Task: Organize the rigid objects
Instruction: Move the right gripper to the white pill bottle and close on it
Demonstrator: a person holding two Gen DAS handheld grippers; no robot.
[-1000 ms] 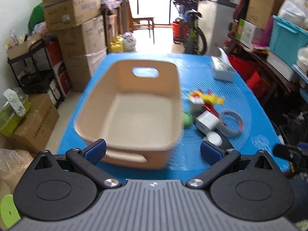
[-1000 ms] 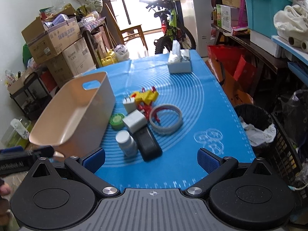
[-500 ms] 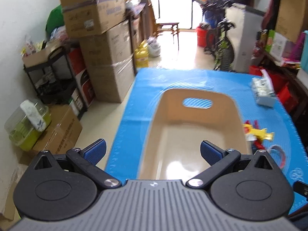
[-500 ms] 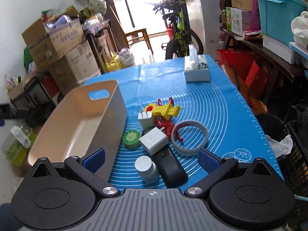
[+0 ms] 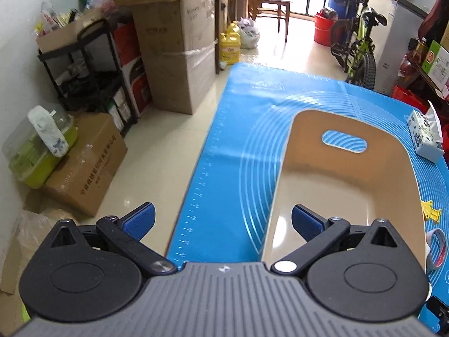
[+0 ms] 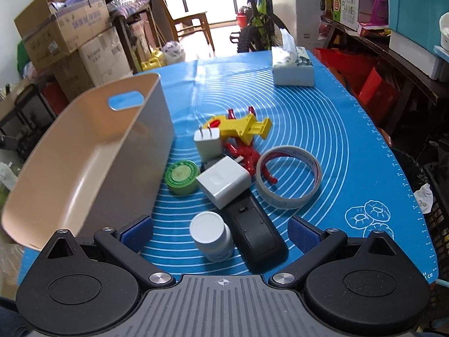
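An empty beige bin (image 5: 350, 185) (image 6: 92, 151) stands on the blue mat (image 6: 322, 129). Right of it lie a white bottle (image 6: 212, 236), a black remote (image 6: 256, 233), two white chargers (image 6: 223, 181) (image 6: 207, 141), a green round tin (image 6: 181, 177), a tape ring (image 6: 289, 179), a red figure (image 6: 247, 154) and a yellow toy (image 6: 238, 126). My right gripper (image 6: 221, 231) is open, its jaws either side of the bottle and remote. My left gripper (image 5: 223, 221) is open and empty over the bin's near left wall.
A tissue box (image 6: 291, 68) stands at the mat's far right. Stacked cardboard boxes (image 5: 174, 42), a black shelf (image 5: 92, 64) and a green container (image 5: 39, 151) stand on the floor to the left. A bicycle (image 5: 356, 42) stands beyond the table.
My left gripper has swung left, so the bin now sits at its right. My right gripper has moved forward and lower to the bottle and remote. Both stayed open.
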